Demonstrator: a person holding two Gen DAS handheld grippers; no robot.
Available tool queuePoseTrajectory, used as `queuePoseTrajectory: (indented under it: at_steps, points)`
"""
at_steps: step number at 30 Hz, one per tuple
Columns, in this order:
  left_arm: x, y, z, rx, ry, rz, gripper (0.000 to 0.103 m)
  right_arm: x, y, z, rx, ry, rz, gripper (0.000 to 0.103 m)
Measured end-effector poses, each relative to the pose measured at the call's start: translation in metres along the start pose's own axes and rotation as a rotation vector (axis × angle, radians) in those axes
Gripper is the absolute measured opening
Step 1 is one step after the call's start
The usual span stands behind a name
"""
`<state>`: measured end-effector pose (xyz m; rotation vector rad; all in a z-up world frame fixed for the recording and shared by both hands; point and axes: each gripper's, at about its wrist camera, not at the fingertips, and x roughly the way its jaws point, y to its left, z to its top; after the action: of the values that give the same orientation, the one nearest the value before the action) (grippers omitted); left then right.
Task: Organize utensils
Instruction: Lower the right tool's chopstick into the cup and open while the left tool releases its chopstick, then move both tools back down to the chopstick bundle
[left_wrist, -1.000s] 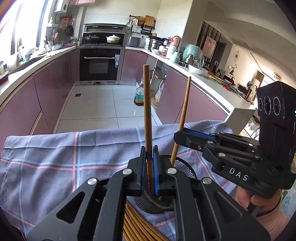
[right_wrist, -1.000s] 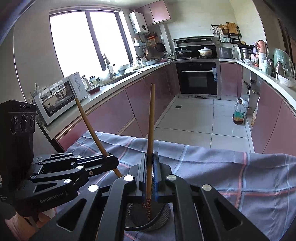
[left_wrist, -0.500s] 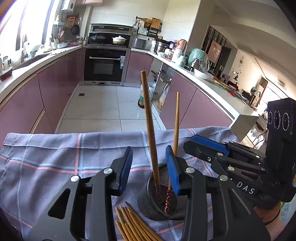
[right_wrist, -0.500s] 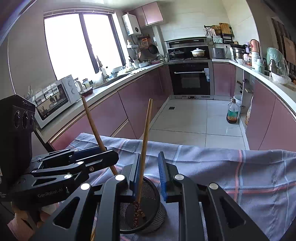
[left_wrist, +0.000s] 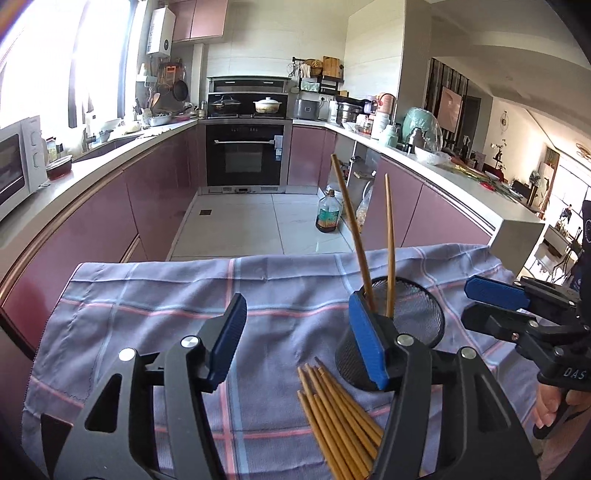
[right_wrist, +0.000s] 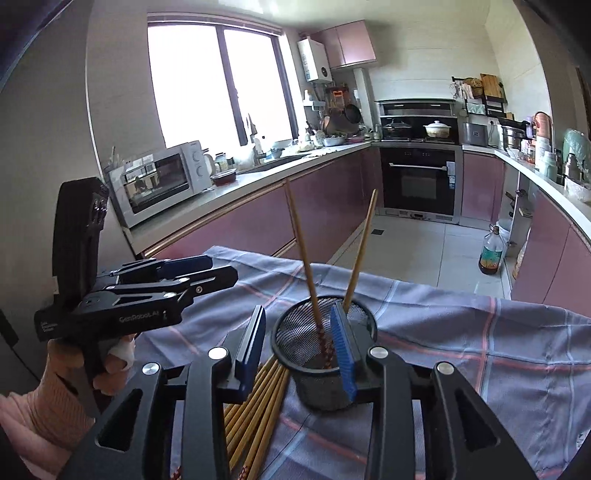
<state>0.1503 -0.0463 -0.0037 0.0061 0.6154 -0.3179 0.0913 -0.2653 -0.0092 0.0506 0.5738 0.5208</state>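
your left claw (left_wrist: 297, 334) and right claw (right_wrist: 301, 343) both hang spread and empty above the cloth-covered surface (left_wrist: 147, 314), two chopsticks (left_wrist: 354, 229) leaning in the mesh cup (left_wrist: 417, 314) beside the loose bundle (left_wrist: 336, 413).

- Your left gripper (left_wrist: 299, 339): black angular arms, blue ribbed pads, silver screws.
- Your right gripper (right_wrist: 301, 343): same build.
- Your left hand (right_wrist: 110, 363): bare skin, pink knit sleeve.

Two chopsticks (left_wrist: 388, 240) stand in one black mesh holder (left_wrist: 421, 314), leaning apart. Beside it lies one loose bundle of chopsticks (left_wrist: 338, 417) on the checked cloth (left_wrist: 147, 295) (about eight tips show, the rest hidden). Two grippers are in view, left gripper (left_wrist: 297, 343) and right gripper (right_wrist: 299, 354).
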Motion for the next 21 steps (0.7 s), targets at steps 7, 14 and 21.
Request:
queuePoseTrajectory:
  at_steps: [7,14,21]
  points:
    - [-0.002,0.011,-0.052,0.006,0.094,0.010,0.058,0.020,0.017,-0.049,-0.034,0.167,0.024,0.034]
    - [0.006,0.011,-0.094,0.009,0.178,-0.005,0.058,0.033,0.016,-0.071,0.008,0.234,0.022,0.034]
    - [0.012,0.002,-0.120,0.003,0.235,-0.032,0.058,0.045,0.020,-0.084,0.020,0.285,0.021,0.034]
